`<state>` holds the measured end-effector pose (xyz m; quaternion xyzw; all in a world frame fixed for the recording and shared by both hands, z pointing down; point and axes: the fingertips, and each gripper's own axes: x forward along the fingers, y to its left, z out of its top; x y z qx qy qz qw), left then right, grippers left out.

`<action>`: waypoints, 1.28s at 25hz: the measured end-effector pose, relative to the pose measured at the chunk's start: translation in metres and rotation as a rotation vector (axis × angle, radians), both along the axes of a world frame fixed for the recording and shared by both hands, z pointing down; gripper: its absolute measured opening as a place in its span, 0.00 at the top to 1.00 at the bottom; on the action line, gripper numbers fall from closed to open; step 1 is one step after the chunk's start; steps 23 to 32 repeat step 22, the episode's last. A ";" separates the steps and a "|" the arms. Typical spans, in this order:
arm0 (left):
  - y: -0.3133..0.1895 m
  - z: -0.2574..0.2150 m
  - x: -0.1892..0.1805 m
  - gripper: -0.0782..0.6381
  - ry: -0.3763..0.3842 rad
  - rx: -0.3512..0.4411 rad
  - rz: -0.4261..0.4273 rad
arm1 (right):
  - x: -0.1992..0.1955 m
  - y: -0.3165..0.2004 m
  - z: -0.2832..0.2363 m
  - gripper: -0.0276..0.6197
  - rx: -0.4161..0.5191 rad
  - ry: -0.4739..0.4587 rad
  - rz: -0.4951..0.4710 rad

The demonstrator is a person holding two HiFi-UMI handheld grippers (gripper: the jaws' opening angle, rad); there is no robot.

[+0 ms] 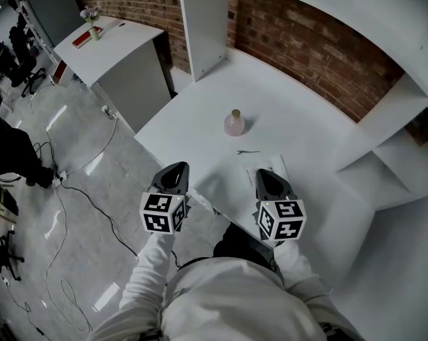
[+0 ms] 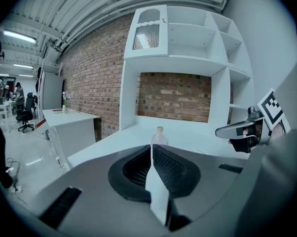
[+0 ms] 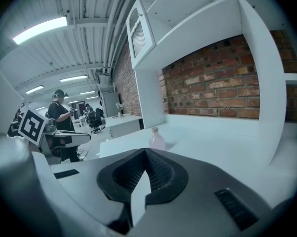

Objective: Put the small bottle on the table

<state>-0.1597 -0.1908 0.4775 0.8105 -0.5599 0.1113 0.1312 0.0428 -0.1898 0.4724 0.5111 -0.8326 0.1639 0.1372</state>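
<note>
Your left gripper (image 1: 175,170) jaws pressed together, empty, your right gripper (image 1: 266,176) the same, small translucent pink round-bodied bottle (image 1: 234,123) upright on white table (image 1: 299,130), ahead of both grippers

Right tongs closed and empty, bottle ahead on the worktop
The right tongs (image 3: 145,152) have their jaws pressed together with nothing between them. Beyond their tips the small bottle (image 3: 157,138), pinkish, stands upright on the white worktop (image 3: 212,149), apart from the tongs. A brick wall (image 3: 212,78) backs the worktop. At the left edge the left tongs (image 3: 74,138) show, with a person (image 3: 59,113) standing behind them
</note>
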 end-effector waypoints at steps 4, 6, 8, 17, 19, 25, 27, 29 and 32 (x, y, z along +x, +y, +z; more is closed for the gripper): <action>0.007 -0.002 -0.002 0.85 0.007 0.002 0.000 | -0.004 0.003 -0.002 0.91 0.007 0.001 -0.001; 0.008 -0.002 -0.003 0.85 0.016 0.006 -0.006 | -0.004 0.003 -0.003 0.91 0.012 0.004 -0.006; 0.009 -0.003 -0.004 0.85 0.022 0.010 -0.012 | -0.004 0.002 -0.003 0.91 0.016 0.008 -0.010; 0.012 -0.007 -0.012 0.85 0.033 0.017 -0.022 | -0.010 0.004 -0.008 0.91 0.022 0.007 -0.013; 0.013 -0.007 -0.013 0.85 0.035 0.015 -0.023 | -0.010 0.005 -0.008 0.91 0.022 0.008 -0.014; 0.016 -0.005 -0.014 0.85 0.037 0.012 -0.025 | -0.010 0.007 -0.008 0.91 0.020 0.009 -0.014; 0.016 -0.005 -0.014 0.85 0.037 0.012 -0.025 | -0.010 0.007 -0.008 0.91 0.020 0.009 -0.014; 0.016 -0.005 -0.014 0.85 0.037 0.012 -0.025 | -0.010 0.007 -0.008 0.91 0.020 0.009 -0.014; 0.016 -0.005 -0.014 0.85 0.037 0.012 -0.025 | -0.010 0.007 -0.008 0.91 0.020 0.009 -0.014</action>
